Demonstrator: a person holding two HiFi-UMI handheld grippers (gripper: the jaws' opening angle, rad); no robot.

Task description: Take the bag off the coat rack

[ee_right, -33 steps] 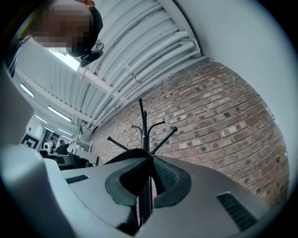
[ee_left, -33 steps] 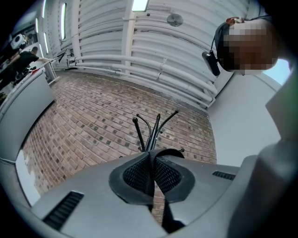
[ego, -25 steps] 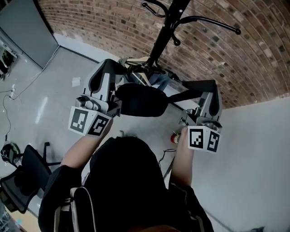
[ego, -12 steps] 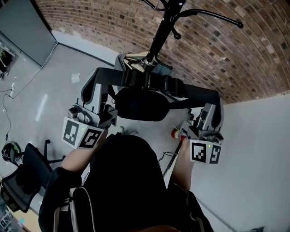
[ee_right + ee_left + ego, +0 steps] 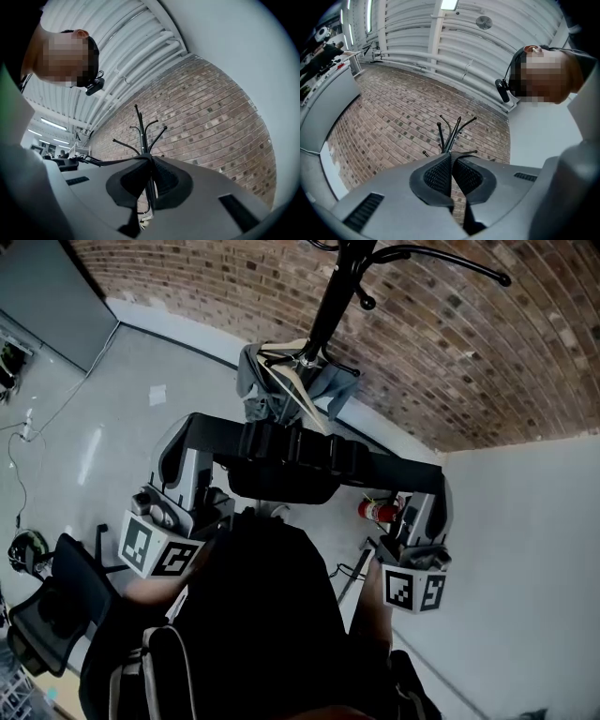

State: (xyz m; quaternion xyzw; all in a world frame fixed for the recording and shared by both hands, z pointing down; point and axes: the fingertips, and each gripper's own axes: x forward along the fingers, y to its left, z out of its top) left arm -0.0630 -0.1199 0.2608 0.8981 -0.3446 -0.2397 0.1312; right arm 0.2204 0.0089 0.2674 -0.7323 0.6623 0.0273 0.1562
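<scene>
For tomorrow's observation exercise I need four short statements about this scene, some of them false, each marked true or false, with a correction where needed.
1. The black fabric bag hangs from a hook of the black metal coat rack. False: it hangs by its strap between the grippers, clear of the rack.
2. The left gripper and right gripper are both shut on the strap. True.
3. The wall behind the rack is brick. True.
4. The rack is bare. False: a grey garment hangs on it.
</scene>
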